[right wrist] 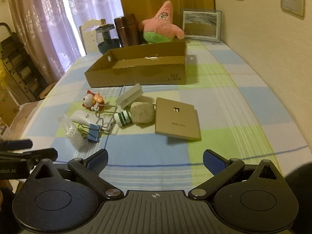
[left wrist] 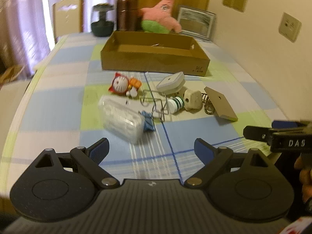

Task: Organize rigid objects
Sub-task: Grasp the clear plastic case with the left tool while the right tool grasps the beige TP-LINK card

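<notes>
While both of your claws hang over the checked blue, green and white tablecloth, your left gripper and right gripper stand wide apart with nothing between the pads. From your left claw, the clear plastic box lies near at eleven o'clock, touching the blue binder clip. Your open brown cardboard tray sits well beyond at twelve.

Open cloth ahead, clutter beyond
Bare tablecloth lay before both grippers; the toy pile blocked the cardboard tray.
</notes>
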Motion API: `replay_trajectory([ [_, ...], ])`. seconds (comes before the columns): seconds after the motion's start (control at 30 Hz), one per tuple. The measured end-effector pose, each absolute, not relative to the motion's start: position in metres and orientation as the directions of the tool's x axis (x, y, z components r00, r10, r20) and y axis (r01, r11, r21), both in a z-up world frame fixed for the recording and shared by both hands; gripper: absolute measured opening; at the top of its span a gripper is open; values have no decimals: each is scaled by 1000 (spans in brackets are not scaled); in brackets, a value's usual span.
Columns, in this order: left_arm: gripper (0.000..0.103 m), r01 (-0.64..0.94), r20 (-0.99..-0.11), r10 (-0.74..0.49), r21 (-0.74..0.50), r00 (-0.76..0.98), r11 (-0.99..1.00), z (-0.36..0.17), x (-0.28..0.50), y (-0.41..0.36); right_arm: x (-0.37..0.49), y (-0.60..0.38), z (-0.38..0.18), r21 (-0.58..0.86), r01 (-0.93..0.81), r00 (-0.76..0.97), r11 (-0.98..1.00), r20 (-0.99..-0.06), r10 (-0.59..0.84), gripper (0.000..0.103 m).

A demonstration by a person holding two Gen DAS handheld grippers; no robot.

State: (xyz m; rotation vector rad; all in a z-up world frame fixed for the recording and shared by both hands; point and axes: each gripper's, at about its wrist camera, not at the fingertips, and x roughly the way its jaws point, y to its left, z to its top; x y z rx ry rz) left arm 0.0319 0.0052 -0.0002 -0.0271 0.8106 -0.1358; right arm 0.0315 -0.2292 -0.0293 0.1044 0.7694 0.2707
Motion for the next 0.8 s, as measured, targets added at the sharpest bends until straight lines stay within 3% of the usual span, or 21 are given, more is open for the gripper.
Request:
replay_trajectory([
  [0.23, 94, 248, -714, -149, 35, 684, 968, -13, 64, 27, 57, -219, -40, 180, -242, 691, 954, -658, 299, 101],
  [0.47, 101, 328, -736, -187, 50, 650, 943, -43, 93, 40, 78, -214, -59, 191, -236, 670, 953, -678, 302, 101],
  [0.8, 101, 398, -739, -229, 57, 634, 916, -70, 121, 47, 100, -218, -80, 181, -225, 660, 957, -695, 286, 101],
])
